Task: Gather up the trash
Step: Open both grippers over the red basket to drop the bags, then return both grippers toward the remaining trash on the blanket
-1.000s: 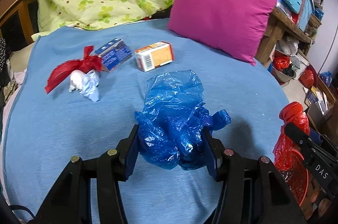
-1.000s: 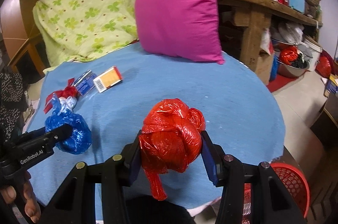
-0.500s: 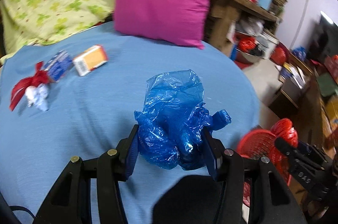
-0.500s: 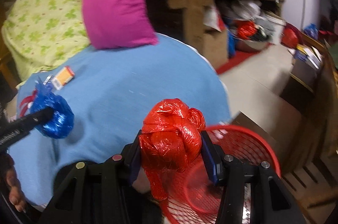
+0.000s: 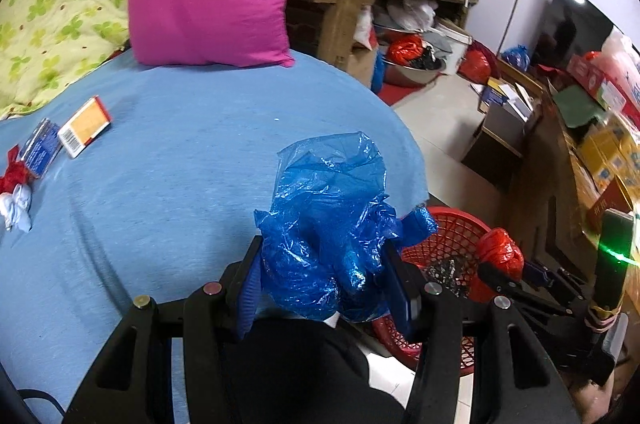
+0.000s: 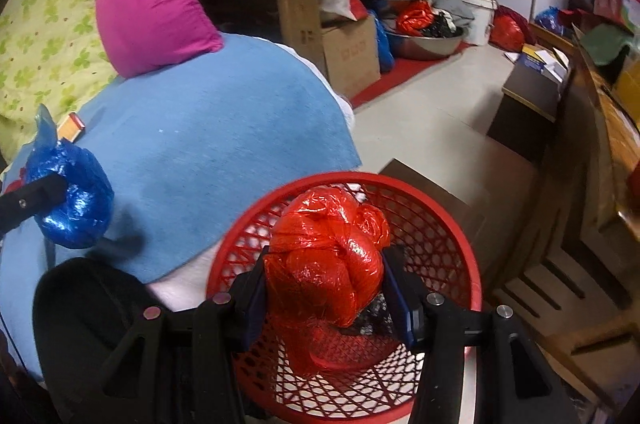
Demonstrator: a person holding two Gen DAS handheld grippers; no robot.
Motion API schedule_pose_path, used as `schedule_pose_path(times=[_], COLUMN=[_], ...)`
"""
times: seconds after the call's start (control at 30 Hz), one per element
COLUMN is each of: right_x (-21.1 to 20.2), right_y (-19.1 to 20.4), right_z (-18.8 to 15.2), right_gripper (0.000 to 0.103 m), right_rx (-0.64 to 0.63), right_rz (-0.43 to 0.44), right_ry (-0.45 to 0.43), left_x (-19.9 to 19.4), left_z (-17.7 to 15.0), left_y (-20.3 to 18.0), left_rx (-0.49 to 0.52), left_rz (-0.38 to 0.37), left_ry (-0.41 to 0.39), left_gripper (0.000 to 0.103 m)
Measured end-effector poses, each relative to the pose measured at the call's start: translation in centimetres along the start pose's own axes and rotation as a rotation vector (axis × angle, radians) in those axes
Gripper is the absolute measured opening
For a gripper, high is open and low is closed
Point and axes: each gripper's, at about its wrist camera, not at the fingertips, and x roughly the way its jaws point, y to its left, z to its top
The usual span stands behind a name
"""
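The right gripper [image 6: 326, 288] hangs over the red mesh plastic basket [image 6: 440, 208] on the floor, its jaws opening while the crumpled red plastic bag [image 6: 326, 248] still sits between the pads. The left gripper [image 5: 326, 276] clamps a crumpled blue plastic bag [image 5: 328, 224] above the near right edge of the blue cloth [image 5: 180, 152], loose end pointing up and away. No writing is readable.

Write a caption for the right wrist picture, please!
The right gripper holds a red bag over the red basket, its fingers beginning to open.
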Motion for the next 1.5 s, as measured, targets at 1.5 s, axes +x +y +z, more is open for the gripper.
schedule_pose_path(times=[1.5], right_x=[-3.6], right_y=[-6.4], right_z=[2.3], right_gripper=[0.093], right_rx=[0.170], right_rz=[-0.020], right_ry=[-0.164], left_x=[4.7], left_z=[1.2], left_y=[-7.2], left_rx=[0.127], left_rz=[-0.198], left_ry=[0.164], left_gripper=[0.077])
